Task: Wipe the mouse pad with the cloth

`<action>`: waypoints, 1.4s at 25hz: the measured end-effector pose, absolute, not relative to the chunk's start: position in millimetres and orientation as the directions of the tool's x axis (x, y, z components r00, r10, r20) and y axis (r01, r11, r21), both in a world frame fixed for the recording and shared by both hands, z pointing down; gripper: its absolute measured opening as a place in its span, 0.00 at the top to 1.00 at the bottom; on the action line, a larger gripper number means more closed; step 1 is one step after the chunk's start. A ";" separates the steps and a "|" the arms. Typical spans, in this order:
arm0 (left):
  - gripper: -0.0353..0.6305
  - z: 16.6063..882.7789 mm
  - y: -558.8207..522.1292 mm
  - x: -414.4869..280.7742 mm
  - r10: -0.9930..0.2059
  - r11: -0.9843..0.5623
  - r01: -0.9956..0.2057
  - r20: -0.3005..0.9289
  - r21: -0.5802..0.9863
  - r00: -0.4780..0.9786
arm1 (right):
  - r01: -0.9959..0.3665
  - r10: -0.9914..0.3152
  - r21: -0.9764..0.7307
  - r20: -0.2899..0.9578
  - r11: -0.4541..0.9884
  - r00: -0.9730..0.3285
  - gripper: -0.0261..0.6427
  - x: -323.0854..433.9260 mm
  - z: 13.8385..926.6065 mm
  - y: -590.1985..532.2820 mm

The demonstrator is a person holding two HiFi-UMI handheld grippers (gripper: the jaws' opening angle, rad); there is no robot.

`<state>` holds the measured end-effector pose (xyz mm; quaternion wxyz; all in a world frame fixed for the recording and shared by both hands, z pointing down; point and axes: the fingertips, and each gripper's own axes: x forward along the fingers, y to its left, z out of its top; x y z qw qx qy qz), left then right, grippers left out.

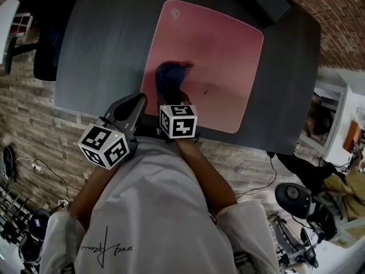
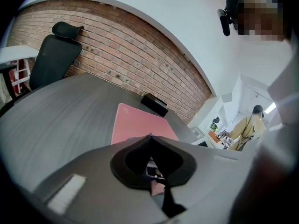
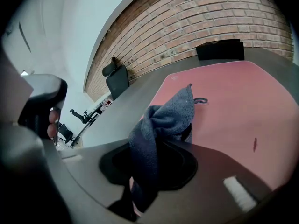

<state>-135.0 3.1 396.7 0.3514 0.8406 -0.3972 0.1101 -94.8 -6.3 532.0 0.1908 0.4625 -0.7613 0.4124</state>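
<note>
A pink mouse pad (image 1: pixel 217 56) lies on the dark grey table (image 1: pixel 97 44). A dark blue cloth (image 1: pixel 171 77) rests bunched on the pad's near left part, and my right gripper (image 1: pixel 174 94) is shut on it. In the right gripper view the cloth (image 3: pixel 161 125) stands up between the jaws and hides their tips, with the pad (image 3: pixel 233 101) spread beyond it. A small dark mark (image 3: pixel 254 144) shows on the pad to the right of the cloth. My left gripper (image 1: pixel 138 100) is shut and holds nothing, hovering over the table's near edge just left of the pad (image 2: pixel 140 125).
A black box (image 3: pixel 219 49) sits at the table's far edge beyond the pad. A black office chair (image 2: pixel 53 55) stands at the far left by the brick wall. A person (image 2: pixel 247 127) is in the room to the right. Cables and gear lie on the floor.
</note>
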 end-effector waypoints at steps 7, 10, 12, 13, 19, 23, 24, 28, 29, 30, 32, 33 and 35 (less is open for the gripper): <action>0.93 395.5 2.0 -152.5 -0.601 -0.422 -0.753 0.466 0.505 0.649 | -0.840 -0.523 -0.476 0.662 0.261 -0.538 0.84 -119.8 530.0 -10.6; 0.93 395.7 1.5 -158.0 -0.602 -0.419 -0.755 0.469 0.504 0.647 | -0.828 -0.515 -0.501 0.655 0.251 -0.552 0.84 -127.8 529.6 -15.8; 0.93 397.2 -5.5 -148.4 -0.598 -0.416 -0.756 0.474 0.506 0.646 | -0.824 -0.514 -0.511 0.653 0.242 -0.556 0.84 -119.4 530.5 -26.8; 0.93 397.9 -7.8 -145.1 -0.595 -0.415 -0.755 0.477 0.507 0.647 | -0.824 -0.514 -0.512 0.653 0.242 -0.557 0.84 -116.9 530.6 -31.3; 0.93 402.4 -11.9 -139.7 -0.576 -0.417 -0.746 0.484 0.519 0.659 | -0.821 -0.515 -0.525 0.651 0.225 -0.557 0.84 -112.9 532.2 -45.6; 0.93 402.4 -12.7 -151.6 -0.587 -0.407 -0.756 0.487 0.514 0.647 | -0.791 -0.516 -0.579 0.625 0.197 -0.586 0.84 -122.4 532.3 -50.2; 0.93 402.5 -13.3 -150.9 -0.589 -0.405 -0.757 0.488 0.512 0.645 | -0.783 -0.514 -0.591 0.619 0.193 -0.594 0.84 -121.7 531.3 -51.1; 0.93 404.2 -13.6 -133.7 -0.576 -0.413 -0.750 0.489 0.517 0.655 | -0.785 -0.511 -0.584 0.620 0.207 -0.596 0.84 -107.5 528.2 -50.5; 0.93 404.1 -13.5 -130.1 -0.573 -0.418 -0.747 0.488 0.517 0.658 | -0.787 -0.511 -0.578 0.621 0.213 -0.594 0.84 -105.0 527.8 -50.1; 0.93 403.9 -13.6 -127.0 -0.569 -0.423 -0.744 0.488 0.517 0.662 | -0.789 -0.513 -0.575 0.621 0.216 -0.592 0.84 -102.6 527.5 -49.7; 0.93 404.1 -14.5 -121.3 -0.562 -0.432 -0.739 0.487 0.517 0.669 | -0.792 -0.521 -0.575 0.620 0.208 -0.587 0.84 -96.2 527.5 -50.0; 0.93 404.6 -15.2 -118.5 -0.557 -0.437 -0.736 0.487 0.517 0.673 | -0.792 -0.528 -0.577 0.618 0.199 -0.582 0.84 -91.7 527.6 -50.8; 0.93 405.8 -16.2 -112.4 -0.545 -0.447 -0.730 0.489 0.517 0.681 | -0.796 -0.544 -0.580 0.617 0.174 -0.569 0.84 -80.6 528.3 -53.0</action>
